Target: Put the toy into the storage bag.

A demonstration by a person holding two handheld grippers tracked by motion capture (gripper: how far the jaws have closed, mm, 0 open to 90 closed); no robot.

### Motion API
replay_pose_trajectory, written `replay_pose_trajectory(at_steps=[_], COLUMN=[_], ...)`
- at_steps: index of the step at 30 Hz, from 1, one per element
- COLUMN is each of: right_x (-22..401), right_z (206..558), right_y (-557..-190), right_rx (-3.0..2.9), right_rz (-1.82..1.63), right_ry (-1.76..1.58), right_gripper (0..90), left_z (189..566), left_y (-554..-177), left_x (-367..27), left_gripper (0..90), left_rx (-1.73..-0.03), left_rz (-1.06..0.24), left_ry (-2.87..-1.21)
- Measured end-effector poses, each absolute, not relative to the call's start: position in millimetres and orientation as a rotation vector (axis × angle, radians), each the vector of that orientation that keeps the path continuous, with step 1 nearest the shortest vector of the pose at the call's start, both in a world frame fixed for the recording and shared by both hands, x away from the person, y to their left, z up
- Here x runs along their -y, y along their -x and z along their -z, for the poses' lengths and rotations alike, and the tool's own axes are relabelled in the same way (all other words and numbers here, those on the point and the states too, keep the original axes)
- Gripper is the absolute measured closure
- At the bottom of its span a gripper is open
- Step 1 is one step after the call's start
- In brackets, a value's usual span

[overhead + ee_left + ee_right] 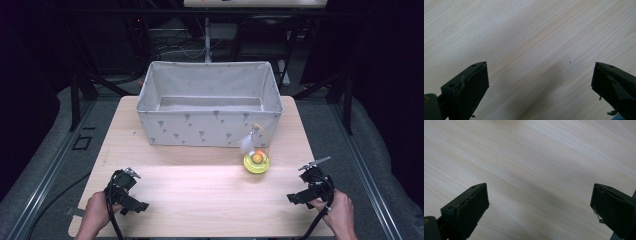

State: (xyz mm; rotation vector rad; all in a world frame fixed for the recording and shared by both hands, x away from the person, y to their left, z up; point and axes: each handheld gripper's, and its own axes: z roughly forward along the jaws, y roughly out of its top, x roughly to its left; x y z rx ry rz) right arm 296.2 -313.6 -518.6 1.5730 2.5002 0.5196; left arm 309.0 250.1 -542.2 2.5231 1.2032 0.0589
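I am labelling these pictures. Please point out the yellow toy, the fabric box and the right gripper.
yellow toy [256,163]: high view, on its round yellow base.
fabric box [200,128]: high view, on its front wall.
right gripper [306,183]: high view, between its open jaws.

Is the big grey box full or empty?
Empty. The high view looks into the fabric box and shows its bare floor.

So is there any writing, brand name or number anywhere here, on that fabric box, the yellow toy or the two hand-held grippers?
None can be read.
Fabric box: a repeated small grey printed motif, not letters.
Yellow toy: no label visible.
Left gripper and right gripper: plain black jaws, no markings.
Wooden table: only wood grain.
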Motion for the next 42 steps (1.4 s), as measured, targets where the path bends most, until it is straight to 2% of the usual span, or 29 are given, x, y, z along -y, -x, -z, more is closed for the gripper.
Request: replay_pose_trajectory(at_steps=[11, 21, 24, 42], right_x=[310, 295, 292, 260], right_z=[515, 498, 492, 458], right_y=[-297, -299, -300, -327], right_rx=[-2.545, -2.600, -2.614, -2.695], right_rz=[-0.466, -0.435, -0.457, -0.513], right_ry=[-1.547, -1.473, -1.450, -1.269], right_gripper=[1.7, 2.1, 4.6, 0.1], left_z=[542, 542, 542, 543], left_y=[-306, -306, -305, -305], left_x=[-248, -248, -248, -248], left_gripper=[2.0, 2.1, 2.1, 2.1], left_rx=[-1.198, -1.206, -1.209, -1.222], left_rz=[-0.076, -0.092, -0.098, -0.093], left_ry=[-2.554, -2.547, -2.551, -2.545])
